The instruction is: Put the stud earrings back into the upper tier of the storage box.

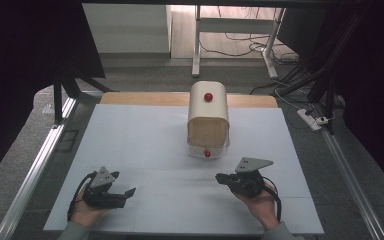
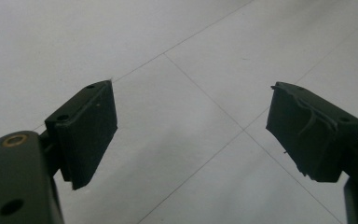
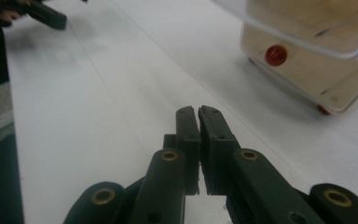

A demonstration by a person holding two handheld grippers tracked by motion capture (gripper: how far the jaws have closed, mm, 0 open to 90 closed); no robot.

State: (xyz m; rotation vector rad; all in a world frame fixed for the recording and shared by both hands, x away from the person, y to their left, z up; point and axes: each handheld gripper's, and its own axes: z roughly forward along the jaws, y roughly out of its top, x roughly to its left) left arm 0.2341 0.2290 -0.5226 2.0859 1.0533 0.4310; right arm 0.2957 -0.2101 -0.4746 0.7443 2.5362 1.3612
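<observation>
The bread box [image 1: 208, 120] stands far centre on the worktop [image 1: 145, 145]. The right gripper [image 1: 221, 177], fingers together, sits near its red knob [image 1: 207, 153]; shut, it could only knock it. The left gripper [image 1: 130, 191] stands apart, empty

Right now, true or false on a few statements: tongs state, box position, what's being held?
1. The left tongs stand open with nothing between them. True.
2. The right tongs are wide open. False: their jaws are shut together, with nothing gripped.
3. The cream box stands on the white mat, beyond both tongs. True.
4. The right tongs clamp the red knob on the box's clear front. False: the knob is apart from them, further ahead and to the right in the right gripper view.
5. The box has a second red knob on its top. True.
6. The left tongs rest against the box. False: they are well apart from it, at the near left of the mat in the high view.
</observation>
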